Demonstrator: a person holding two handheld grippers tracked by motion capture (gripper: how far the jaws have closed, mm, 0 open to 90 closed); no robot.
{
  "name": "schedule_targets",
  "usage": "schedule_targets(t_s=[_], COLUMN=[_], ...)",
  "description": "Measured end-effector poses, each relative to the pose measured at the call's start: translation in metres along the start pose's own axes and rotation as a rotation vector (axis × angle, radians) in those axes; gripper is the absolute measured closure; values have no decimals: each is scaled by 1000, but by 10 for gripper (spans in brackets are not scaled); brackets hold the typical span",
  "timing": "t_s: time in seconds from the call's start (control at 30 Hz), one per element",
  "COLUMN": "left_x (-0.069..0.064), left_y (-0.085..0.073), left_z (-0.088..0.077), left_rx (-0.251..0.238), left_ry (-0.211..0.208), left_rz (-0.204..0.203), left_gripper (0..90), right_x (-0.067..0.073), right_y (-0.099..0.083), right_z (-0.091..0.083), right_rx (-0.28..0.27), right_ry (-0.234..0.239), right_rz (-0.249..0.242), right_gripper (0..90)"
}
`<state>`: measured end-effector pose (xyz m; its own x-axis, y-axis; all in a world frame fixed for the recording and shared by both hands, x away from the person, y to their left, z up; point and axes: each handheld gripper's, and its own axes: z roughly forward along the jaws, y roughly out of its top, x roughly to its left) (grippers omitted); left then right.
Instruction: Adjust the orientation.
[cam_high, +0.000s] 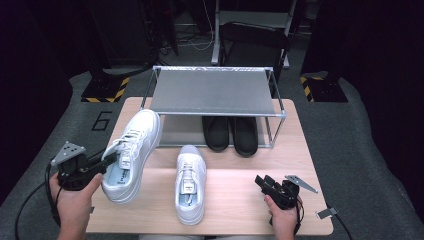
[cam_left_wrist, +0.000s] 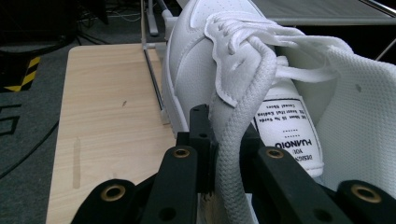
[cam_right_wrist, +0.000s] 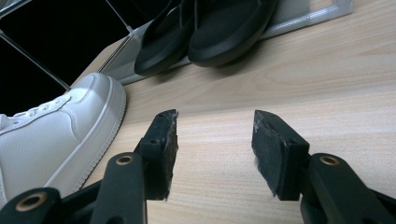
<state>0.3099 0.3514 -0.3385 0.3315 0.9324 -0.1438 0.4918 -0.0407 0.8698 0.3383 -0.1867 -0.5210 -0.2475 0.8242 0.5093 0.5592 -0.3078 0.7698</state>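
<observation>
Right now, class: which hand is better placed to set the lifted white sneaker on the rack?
Left. The left gripper is shut on the lifted sneaker at its collar, near the rack. The right gripper is open, empty, over the table.

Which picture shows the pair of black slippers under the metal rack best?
The high view: the pair of black rubber slippers sits whole, side by side on the lower shelf of the grey metal shoe rack. The right gripper view catches just their toe ends from low down.

Left tool (cam_high: 102, 167) clamped shut, right tool (cam_right_wrist: 212, 149) parted, level
</observation>
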Motion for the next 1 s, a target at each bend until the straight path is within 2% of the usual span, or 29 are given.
schedule_targets(t_s=[0.43, 0.7, 0.77, 0.83, 1.0], left_x=[-2, -1, -1, 0, 4], left_y=[17, 38, 45, 48, 65], left_z=[3, 16, 24, 26, 45], left_rx=[-5, -10, -18, -16, -19], left_ry=[-15, -21, -7, -7, -4], left_rz=[16, 13, 12, 12, -11], left_gripper=[823, 823, 822, 823, 823], right_x=[0, -1, -1, -1, -2], right_y=[0, 0, 0, 0, -1], right_z=[0, 0, 0, 0, 1], right_rx=[1, 1, 1, 3, 9], right_ry=[2, -1, -1, -3, -2], right_rz=[6, 4, 5, 10, 14], right_gripper=[501, 501, 501, 501, 501])
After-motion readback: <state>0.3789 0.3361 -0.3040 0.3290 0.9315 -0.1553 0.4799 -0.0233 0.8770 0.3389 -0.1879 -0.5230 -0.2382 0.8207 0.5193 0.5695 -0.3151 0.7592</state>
